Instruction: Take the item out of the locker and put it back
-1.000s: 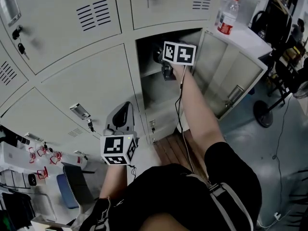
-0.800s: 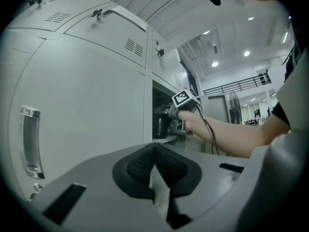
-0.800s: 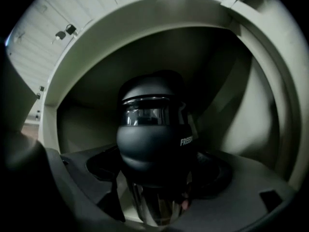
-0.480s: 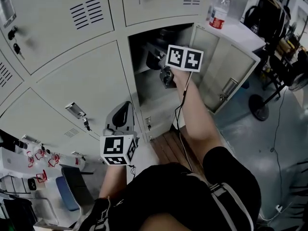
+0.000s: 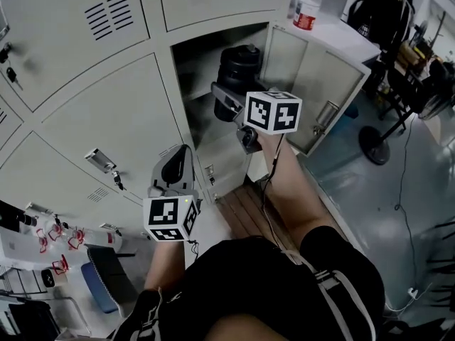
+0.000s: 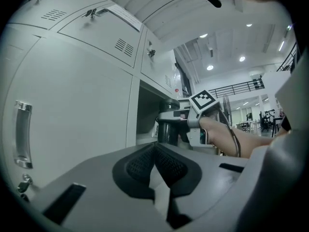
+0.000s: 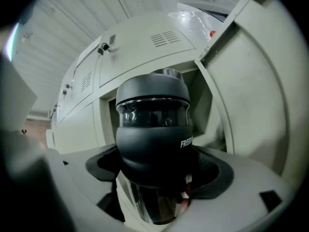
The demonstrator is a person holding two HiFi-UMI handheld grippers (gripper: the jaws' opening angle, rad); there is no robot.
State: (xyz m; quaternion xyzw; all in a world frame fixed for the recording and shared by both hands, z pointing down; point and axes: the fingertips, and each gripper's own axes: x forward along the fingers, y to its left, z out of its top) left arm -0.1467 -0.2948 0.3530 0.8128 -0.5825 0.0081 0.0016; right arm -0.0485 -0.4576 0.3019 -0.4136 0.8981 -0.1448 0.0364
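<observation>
Black bulb-lidded bottle (image 7: 153, 129) pinched between right gripper's (image 7: 154, 192) fingers looks top-heavy above them, might tip out; left gripper's (image 6: 158, 175) fingers pressed together, empty.

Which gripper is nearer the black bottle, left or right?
Right. The right gripper clamps the black bottle at the open locker; the left gripper, shut and empty, sits lower, by a closed door.

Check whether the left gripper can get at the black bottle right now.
Probably yes: the left gripper faces the black bottle across open air, nothing between. Its jaws are shut, though, and the right gripper clamps the bottle.
</observation>
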